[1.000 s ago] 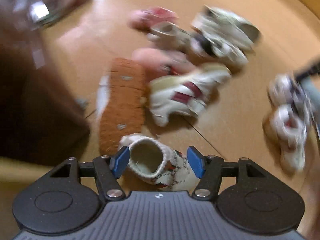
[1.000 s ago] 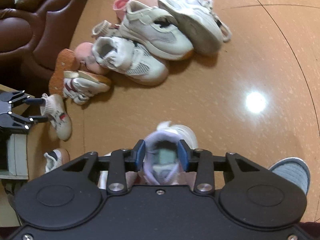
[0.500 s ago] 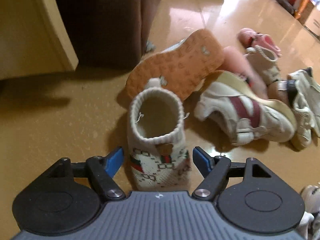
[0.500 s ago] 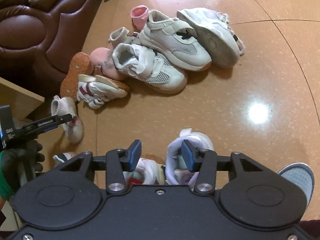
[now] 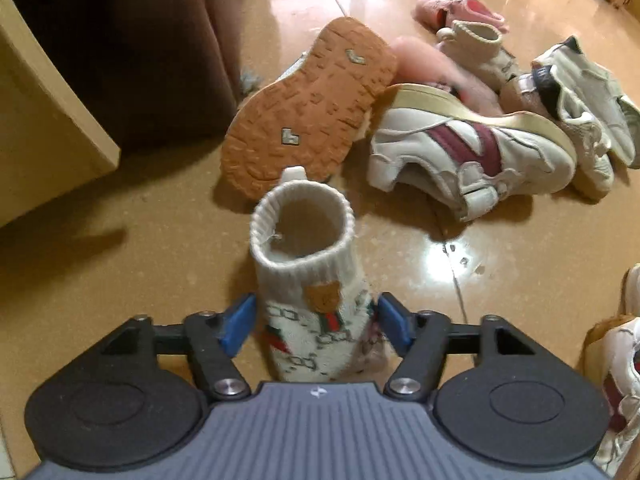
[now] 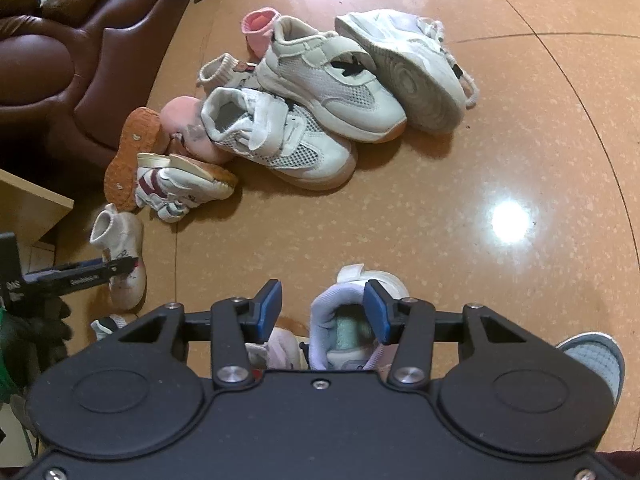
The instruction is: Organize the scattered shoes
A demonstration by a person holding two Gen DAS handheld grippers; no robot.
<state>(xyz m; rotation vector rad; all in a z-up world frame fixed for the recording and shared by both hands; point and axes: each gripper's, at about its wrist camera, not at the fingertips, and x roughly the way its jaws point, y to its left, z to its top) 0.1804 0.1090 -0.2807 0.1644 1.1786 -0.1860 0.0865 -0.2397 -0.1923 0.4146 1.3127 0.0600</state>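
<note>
Left gripper (image 5: 316, 322) we are holding open astride the knit sock shoe (image 5: 308, 276) | right gripper (image 6: 322, 310) open over the lilac shoe (image 6: 346, 320) | pile (image 6: 304, 92) beside the sofa (image 6: 80, 40) unsorted.

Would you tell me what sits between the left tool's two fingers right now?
The knit sock shoe stands upright between the open left tool's blue fingers, seen in the left wrist view.

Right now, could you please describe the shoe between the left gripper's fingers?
Start at the brown sofa, then the shoe pile beside it. Nearest the left gripper stands a cream knit sock shoe, apart from the pile; only it has a ribbed cuff and bear patch.
</note>
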